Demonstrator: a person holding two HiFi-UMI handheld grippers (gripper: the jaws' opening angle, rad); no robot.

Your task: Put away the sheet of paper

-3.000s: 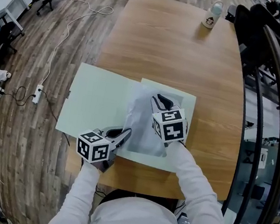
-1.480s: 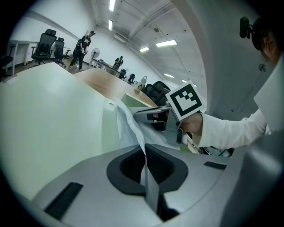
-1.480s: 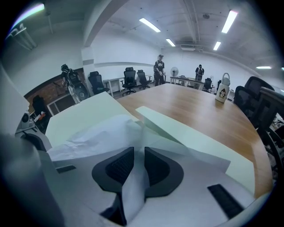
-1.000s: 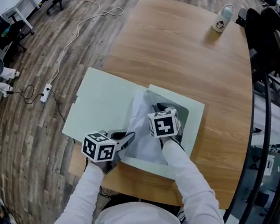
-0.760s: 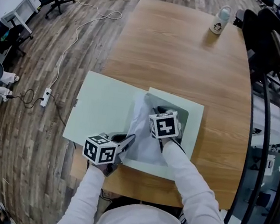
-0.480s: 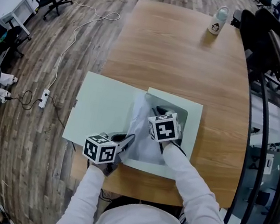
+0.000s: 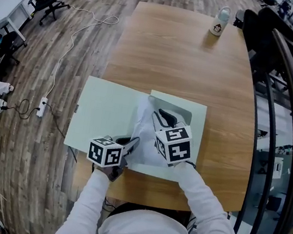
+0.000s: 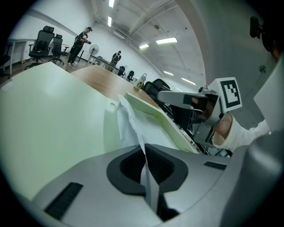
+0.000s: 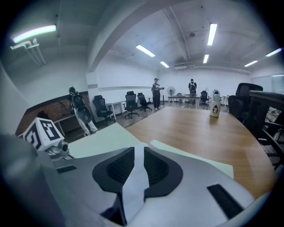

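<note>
Both my grippers are pinching the sheet of paper. My left gripper is holding still, clamping its near edge. My right gripper, closed on the sheet, is rising higher than a moment ago, so the sheet is peeling off the open folder beneath my jaws, not yet tucked away.

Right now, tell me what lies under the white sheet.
The open pale green folder lies under the sheet of paper and shows past its edges, with the wooden table below. Anything else beneath the sheet is covered.
</note>
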